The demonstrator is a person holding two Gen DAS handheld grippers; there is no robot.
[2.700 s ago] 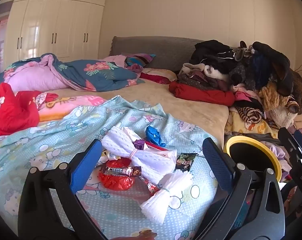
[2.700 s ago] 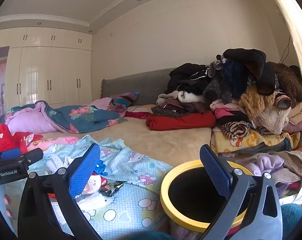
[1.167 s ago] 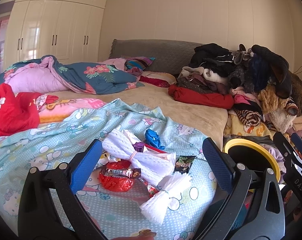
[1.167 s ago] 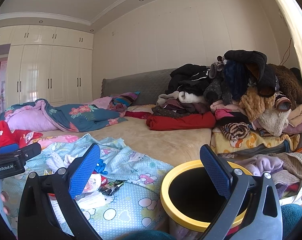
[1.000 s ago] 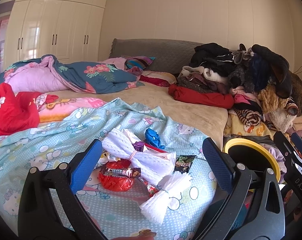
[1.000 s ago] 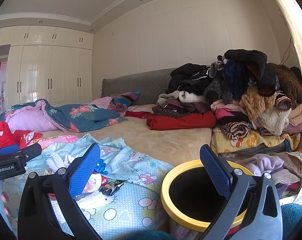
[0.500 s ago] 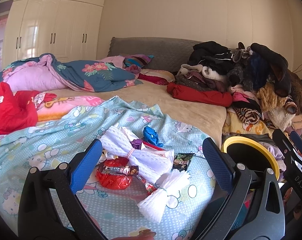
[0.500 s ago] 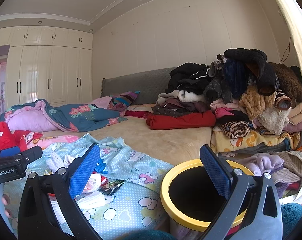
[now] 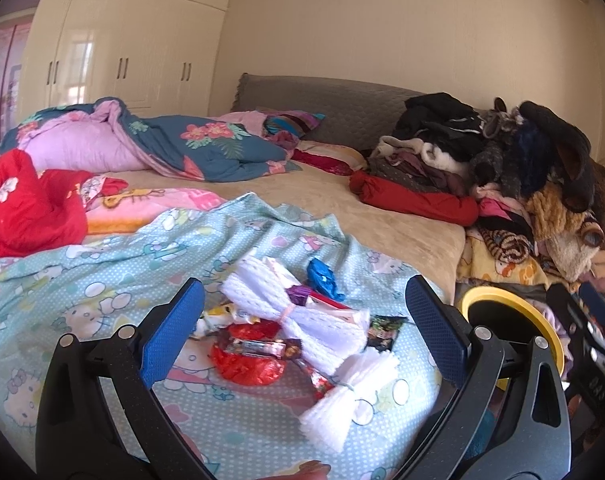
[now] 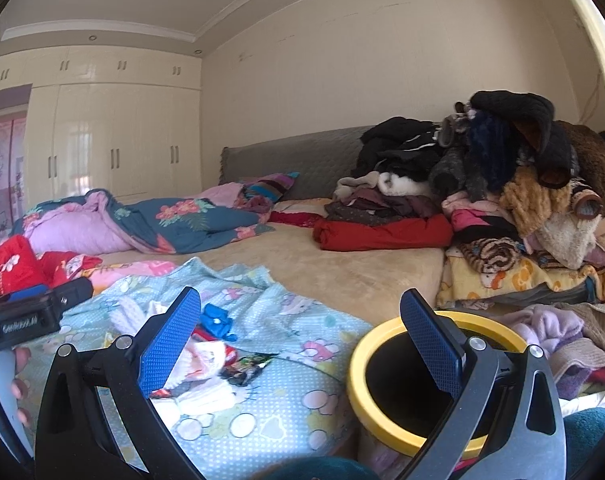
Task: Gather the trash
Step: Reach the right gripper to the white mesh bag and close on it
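the trash lay in a small heap on the light blue cartoon sheet (image 9: 102,280), near the bed's front right corner: a red crumpled wrapper (image 9: 248,362) with a dark candy bar wrapper (image 9: 262,347) across it, two white foam nets (image 9: 294,320) tied like bows, a blue scrap (image 9: 320,278) behind them and a dark sachet (image 9: 382,332) toward the edge. the yellow-rimmed bin (image 10: 386,412) stood just off that corner, beside the bed. the left gripper (image 9: 302,336) hung over the heap, its blue pads spread wide and holding nothing; the right gripper (image 10: 302,344) was likewise wide apart and empty, near the bin's mouth. judging from this, the pieces overlapped so closely that a pinch could catch two at once or snag the soft sheet, and a light foam net might slip out on the way to the bin. the left wrist view showed the whole heap from above; the right wrist view hid most of it behind a finger but showed the bin's open dark inside and the clothes pile (image 10: 502,184) beyond it.
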